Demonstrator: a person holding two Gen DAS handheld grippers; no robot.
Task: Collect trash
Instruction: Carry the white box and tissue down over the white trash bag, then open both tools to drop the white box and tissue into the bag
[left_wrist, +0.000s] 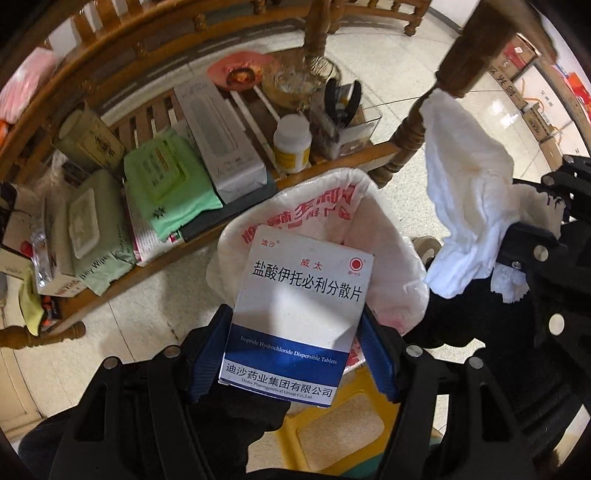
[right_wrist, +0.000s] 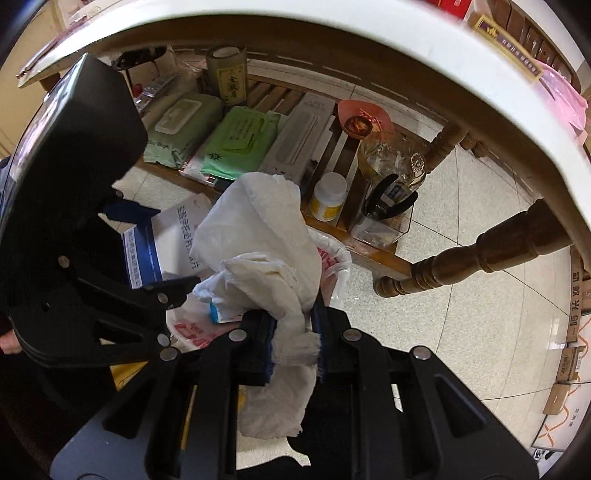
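My left gripper (left_wrist: 295, 354) is shut on a white and blue medicine box (left_wrist: 299, 306) and holds it above the open mouth of a trash bin lined with a white bag with red print (left_wrist: 388, 236). My right gripper (right_wrist: 295, 343) is shut on a crumpled white tissue (right_wrist: 258, 243). The tissue also shows in the left wrist view (left_wrist: 465, 192), hanging to the right of the bin. In the right wrist view the medicine box (right_wrist: 173, 229) and the left gripper (right_wrist: 147, 258) sit to the left, over the bag (right_wrist: 332, 258).
A low wooden shelf (left_wrist: 332, 166) under the table holds wipes packs (left_wrist: 173, 184), a long white box (left_wrist: 221, 144), a white pill bottle (left_wrist: 291, 144), a clear container with pliers (left_wrist: 343, 110) and a pink dish (left_wrist: 240, 74). A wooden table leg (right_wrist: 461, 266) stands right of the bin. Cardboard boxes (right_wrist: 569, 362) line the floor.
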